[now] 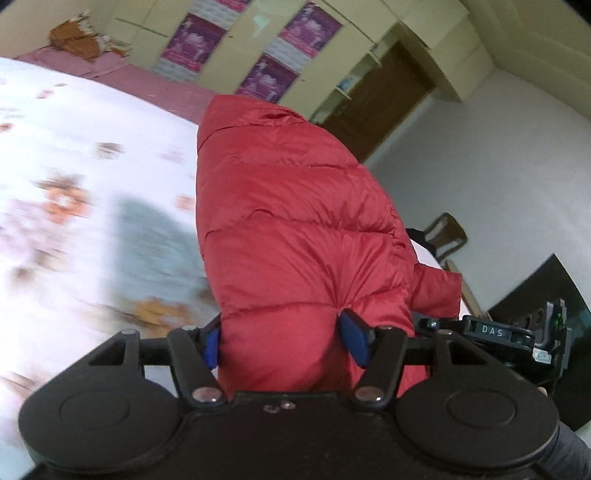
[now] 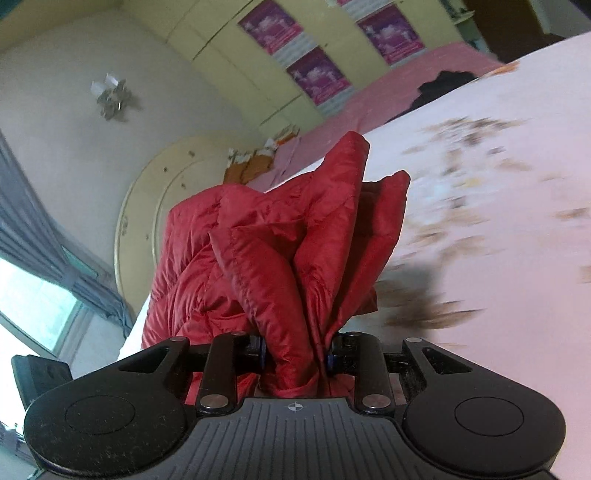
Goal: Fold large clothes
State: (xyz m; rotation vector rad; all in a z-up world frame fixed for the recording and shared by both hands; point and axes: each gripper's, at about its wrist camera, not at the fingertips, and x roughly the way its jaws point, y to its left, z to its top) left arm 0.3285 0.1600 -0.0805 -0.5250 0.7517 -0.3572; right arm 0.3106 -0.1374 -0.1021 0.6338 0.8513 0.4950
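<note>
A red quilted puffer jacket (image 1: 291, 221) is lifted above a bed with a white floral sheet (image 1: 74, 166). My left gripper (image 1: 282, 338) is shut on a thick puffy part of the jacket, its blue pads (image 1: 356, 341) pressing in from both sides. In the right wrist view the same red jacket (image 2: 277, 251) bunches into folds, and my right gripper (image 2: 297, 354) is shut on a gathered fold of it. The other gripper's black body (image 1: 517, 332) shows at the right edge of the left wrist view. The jacket's shadow (image 1: 155, 243) falls on the sheet.
A pink blanket (image 2: 399, 85) lies along the bed's far side before yellow wardrobe doors with purple posters (image 1: 310, 26). A round cream headboard (image 2: 155, 206), a curtained window (image 2: 37, 280), a wooden chair (image 1: 447, 232) and a dark garment (image 2: 443, 86) are around the bed.
</note>
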